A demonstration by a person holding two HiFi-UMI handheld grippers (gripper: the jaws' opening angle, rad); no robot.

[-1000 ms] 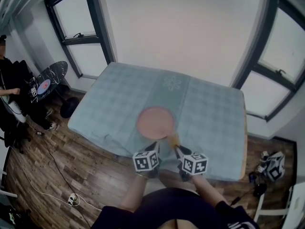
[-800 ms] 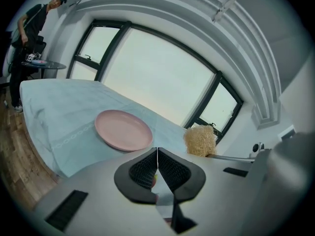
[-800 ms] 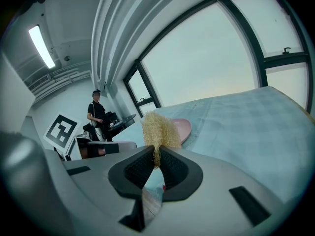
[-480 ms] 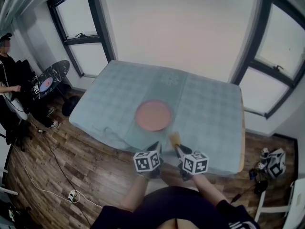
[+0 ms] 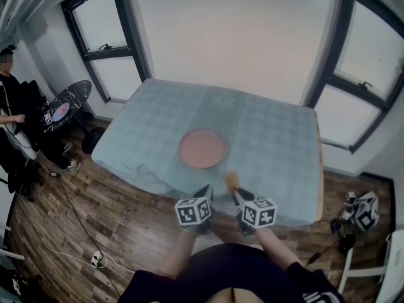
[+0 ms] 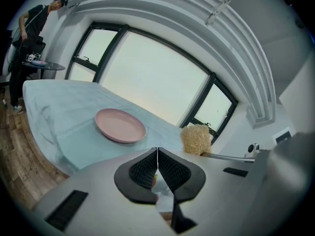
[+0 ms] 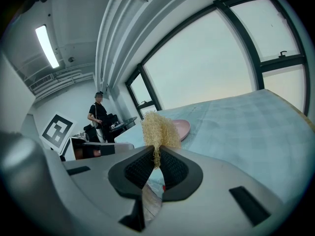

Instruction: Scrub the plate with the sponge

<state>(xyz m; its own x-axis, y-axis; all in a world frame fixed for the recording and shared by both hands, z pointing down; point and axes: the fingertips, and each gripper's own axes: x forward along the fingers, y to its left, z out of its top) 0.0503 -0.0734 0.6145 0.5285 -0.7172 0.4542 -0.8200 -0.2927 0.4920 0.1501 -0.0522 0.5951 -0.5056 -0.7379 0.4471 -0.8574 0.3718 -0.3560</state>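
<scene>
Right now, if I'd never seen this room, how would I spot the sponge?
Find the big table covered in pale blue, then the pink plate in its middle. Closer to the table's front edge, the right gripper pinches the sponge in its jaws. The sponge is a small, straw-coloured, scratchy-looking tuft, the only fuzzy thing there.

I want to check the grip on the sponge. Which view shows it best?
The right gripper view: the straw-coloured sponge sits centre frame, close up, pinched at its base between the jaws. The left gripper view shows the sponge from the side, at right. The head view shows only a small tan speck.
</scene>
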